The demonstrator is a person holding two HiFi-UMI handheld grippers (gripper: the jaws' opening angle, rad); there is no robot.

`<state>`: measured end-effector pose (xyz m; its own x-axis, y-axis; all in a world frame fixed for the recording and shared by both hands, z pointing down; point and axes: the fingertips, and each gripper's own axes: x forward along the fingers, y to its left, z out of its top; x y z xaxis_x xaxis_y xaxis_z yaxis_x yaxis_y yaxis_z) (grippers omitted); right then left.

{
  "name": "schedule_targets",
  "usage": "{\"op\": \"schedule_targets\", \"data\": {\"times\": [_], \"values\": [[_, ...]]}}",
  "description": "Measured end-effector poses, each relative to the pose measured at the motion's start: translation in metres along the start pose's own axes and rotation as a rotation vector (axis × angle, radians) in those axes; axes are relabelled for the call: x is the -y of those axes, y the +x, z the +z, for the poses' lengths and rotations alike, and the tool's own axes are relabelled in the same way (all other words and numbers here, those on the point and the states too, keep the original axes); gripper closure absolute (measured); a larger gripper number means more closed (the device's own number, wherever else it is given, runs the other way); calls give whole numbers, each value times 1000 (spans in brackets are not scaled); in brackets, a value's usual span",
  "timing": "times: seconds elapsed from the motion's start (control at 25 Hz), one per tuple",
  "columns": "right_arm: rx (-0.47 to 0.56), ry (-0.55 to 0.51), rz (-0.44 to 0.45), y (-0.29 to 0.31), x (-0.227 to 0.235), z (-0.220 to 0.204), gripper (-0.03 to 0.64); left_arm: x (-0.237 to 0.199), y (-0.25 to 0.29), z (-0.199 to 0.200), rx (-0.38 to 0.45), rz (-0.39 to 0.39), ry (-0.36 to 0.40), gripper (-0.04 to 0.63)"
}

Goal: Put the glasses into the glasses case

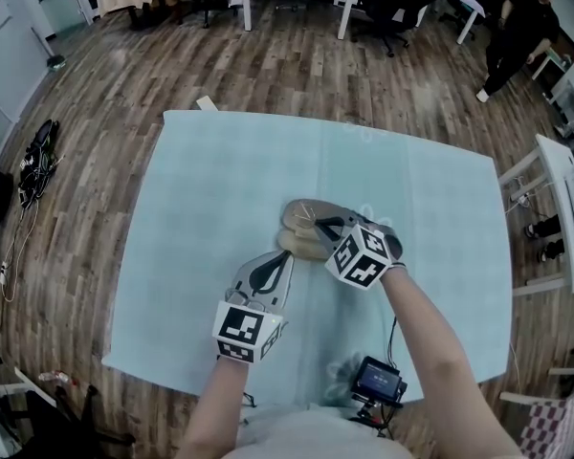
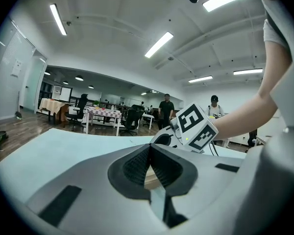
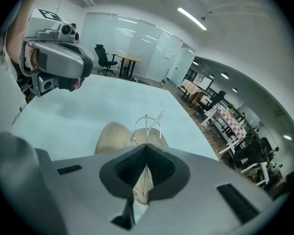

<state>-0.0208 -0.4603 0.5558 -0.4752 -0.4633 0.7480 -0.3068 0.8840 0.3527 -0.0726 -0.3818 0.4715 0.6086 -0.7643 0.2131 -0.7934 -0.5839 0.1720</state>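
Note:
An open beige glasses case (image 1: 298, 244) lies in the middle of the table with the pale teal cloth (image 1: 201, 189). My right gripper (image 1: 322, 226) hangs over it, pointing steeply down, shut on thin wire-framed glasses (image 1: 311, 216). In the right gripper view the wire rim (image 3: 147, 124) sticks out past the shut right gripper (image 3: 146, 149), just above the case (image 3: 110, 137). My left gripper (image 1: 283, 256) rests low at the case's near edge. In its own view the left gripper (image 2: 149, 149) is shut, with beige showing behind the tips. Whether it pinches the case I cannot tell.
A small device with a screen (image 1: 378, 381) sits at the table's near edge by my right arm. A white desk (image 1: 566, 208) stands to the right. At the far side of the room are tables and office chairs (image 1: 392, 3) and a person in black (image 1: 517, 27).

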Motion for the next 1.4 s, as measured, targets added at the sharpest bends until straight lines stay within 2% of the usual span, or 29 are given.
{"op": "schedule_targets", "data": {"times": [0.44, 0.8, 0.92, 1.0, 1.4], "values": [[-109, -38, 50, 38, -3, -22, 607, -22, 0, -13, -16, 34, -28, 586], [-192, -54, 54, 52, -3, -35, 591, -30, -3, -20, -13, 55, -40, 586], [-196, -49, 44, 53, 1, -37, 520, -32, -2, -21, -15, 60, -42, 586], [-197, -44, 32, 52, 3, -37, 501, -33, -3, -21, -13, 62, -41, 586], [-147, 26, -38, 25, 14, -21, 502, -29, -12, -10, 3, 57, -26, 586]]}}
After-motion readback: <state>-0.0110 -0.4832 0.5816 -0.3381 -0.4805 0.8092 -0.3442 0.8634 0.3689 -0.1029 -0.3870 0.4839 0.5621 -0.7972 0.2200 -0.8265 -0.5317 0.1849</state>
